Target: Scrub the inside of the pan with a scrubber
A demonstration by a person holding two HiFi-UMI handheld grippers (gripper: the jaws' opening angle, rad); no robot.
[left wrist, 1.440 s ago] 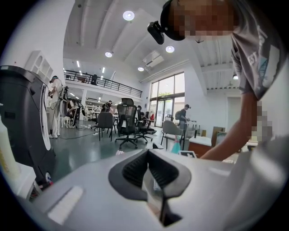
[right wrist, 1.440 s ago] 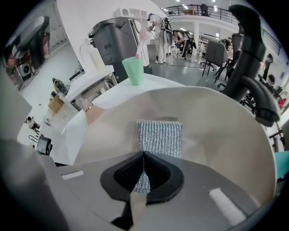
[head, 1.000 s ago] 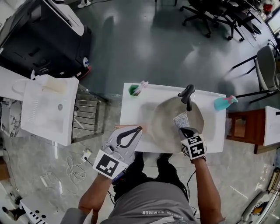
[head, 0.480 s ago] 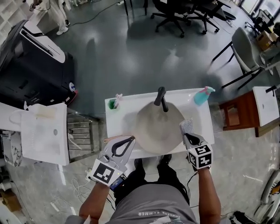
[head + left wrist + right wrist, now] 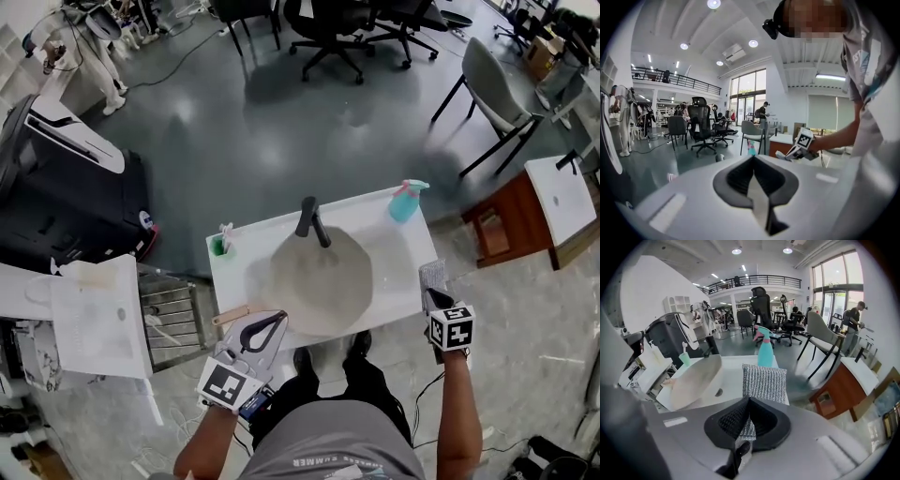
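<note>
A glossy grey floor fills the open room. Round its edges stand one big black machine on the left, at least two black office chairs at the far side and one grey chair. One brown cabinet is on the right.

In the middle is one white tabletop. On it sits one wide grey pan, its black handle pointing to the far edge. One teal spray bottle stands at the far right corner and one green cup at the far left. One wooden piece lies at the near left edge.

There are two grippers. The left gripper is at the near left corner, just beside the pan. Its jaws are together with nothing between them.

The right gripper is off the tabletop's right edge, apart from the pan. Its jaws are clamped on one silver mesh scrubber, which sticks up past the tips.
</note>
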